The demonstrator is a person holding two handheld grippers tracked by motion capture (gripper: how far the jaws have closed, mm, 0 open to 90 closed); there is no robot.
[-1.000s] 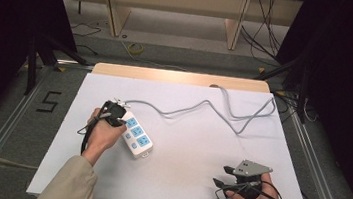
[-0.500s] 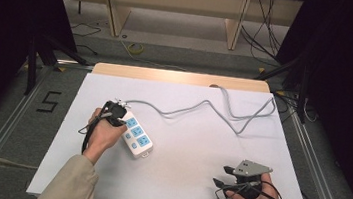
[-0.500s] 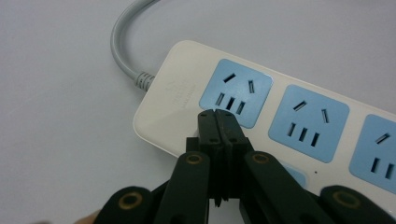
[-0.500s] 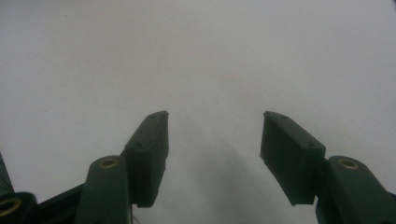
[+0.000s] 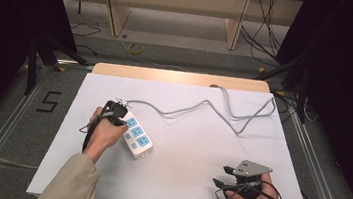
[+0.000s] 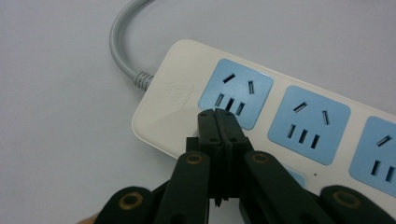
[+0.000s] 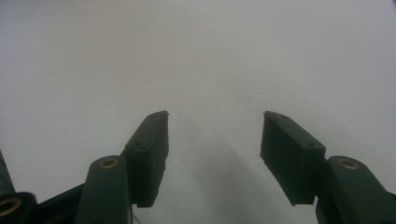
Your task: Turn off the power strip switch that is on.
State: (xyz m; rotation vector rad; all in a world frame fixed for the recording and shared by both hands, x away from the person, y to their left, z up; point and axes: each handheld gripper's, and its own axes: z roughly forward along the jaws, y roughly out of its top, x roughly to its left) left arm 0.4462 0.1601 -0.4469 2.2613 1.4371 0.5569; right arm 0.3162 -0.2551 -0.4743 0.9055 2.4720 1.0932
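A white power strip with blue sockets lies on the white table, its grey cable snaking off to the back right. My left gripper is shut, and its black tips rest at the strip's cable end. In the left gripper view the joined jaws touch the lower edge of the first blue socket on the power strip, with nothing between them. My right gripper rests near the table's front right, held by a hand. Its jaws stand wide open over bare white tabletop.
The white table sheet ends in a wooden strip at the back. Metal rails run along both sides on the floor. Wooden furniture legs and loose cables lie beyond the table.
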